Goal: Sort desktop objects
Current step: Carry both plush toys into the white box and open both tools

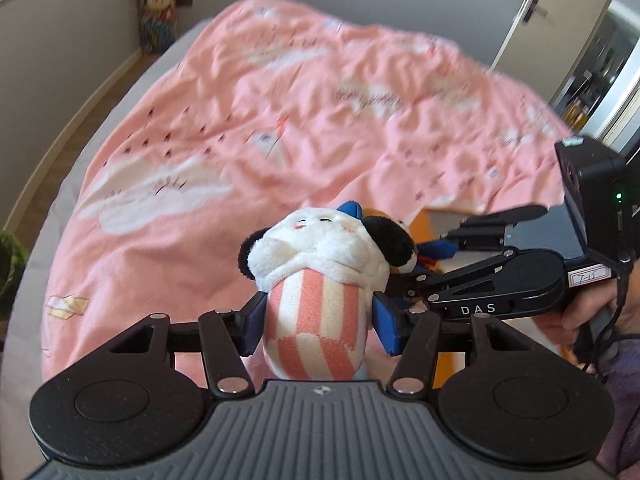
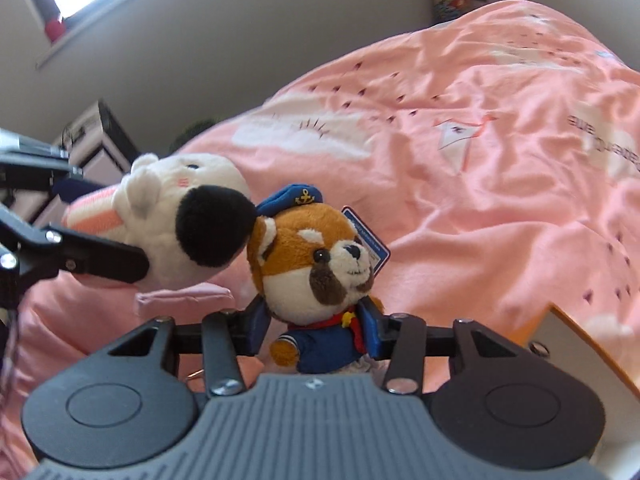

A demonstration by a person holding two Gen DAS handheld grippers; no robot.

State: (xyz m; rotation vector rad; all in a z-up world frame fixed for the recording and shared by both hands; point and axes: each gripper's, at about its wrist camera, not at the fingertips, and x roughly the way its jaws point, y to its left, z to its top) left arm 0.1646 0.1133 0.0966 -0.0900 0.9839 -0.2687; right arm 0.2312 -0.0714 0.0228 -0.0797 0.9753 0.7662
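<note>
Right now both grippers are up over the pink quilt (image 1: 248, 92), each with a soft toy pinched between its blue pads. The left gripper (image 1: 318, 322) has closed on the striped belly of a white plush (image 1: 324, 248) with black ears, whose head sticks out ahead of the fingertips. The right gripper (image 2: 316, 330) grips a brown plush dog (image 2: 316, 264) by its blue sailor jacket, the head and blue cap rising above the jaws (a paper tag hangs behind its head). Seen from the right gripper, the white plush sits just to its left and slightly higher, one black ear touching the dog's cap. An orange-edged box (image 2: 580, 340) lies lower right of that gripper.
</note>
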